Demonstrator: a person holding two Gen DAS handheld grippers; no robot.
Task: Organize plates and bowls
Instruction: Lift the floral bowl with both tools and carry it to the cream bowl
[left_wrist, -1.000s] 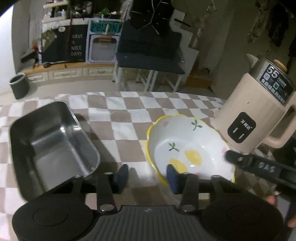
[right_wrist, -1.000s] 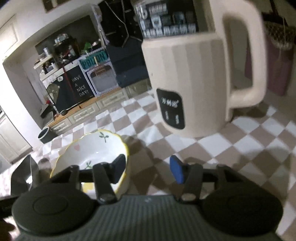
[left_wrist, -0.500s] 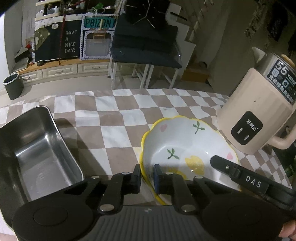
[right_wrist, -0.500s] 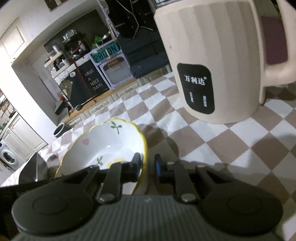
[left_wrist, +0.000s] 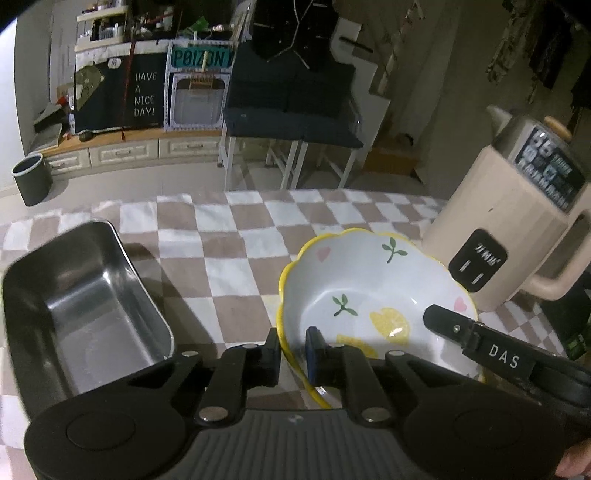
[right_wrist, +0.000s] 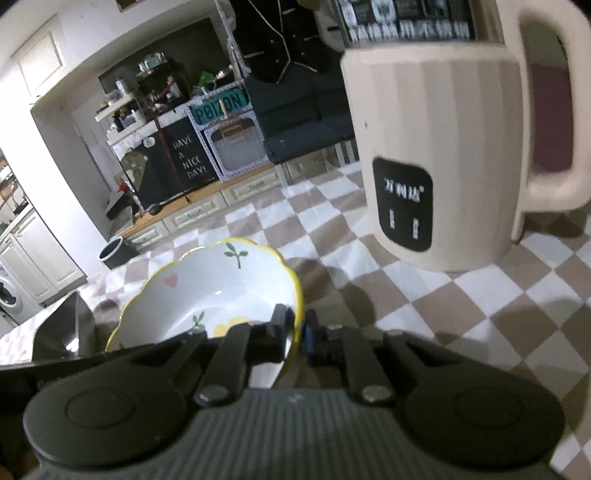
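Note:
A white bowl with a wavy yellow rim and lemon and leaf prints (left_wrist: 369, 288) is on the checkered tablecloth; it also shows in the right wrist view (right_wrist: 214, 295). My left gripper (left_wrist: 293, 349) is shut on the bowl's near-left rim, one finger outside and one inside. My right gripper (right_wrist: 295, 330) is shut on the bowl's right rim; its fingers (left_wrist: 448, 325) reach into the bowl from the right in the left wrist view.
A steel rectangular tray (left_wrist: 74, 314) lies left of the bowl. A beige electric kettle (left_wrist: 513, 236) stands right of the bowl, close to my right gripper (right_wrist: 436, 147). The checkered tablecloth (left_wrist: 229, 240) covers the table. Chairs and cabinets stand beyond the far edge.
Both grippers went from open beside the bowl to shut on its rim, left on the near-left edge, right on the right edge. The bowl sits slightly higher in view.

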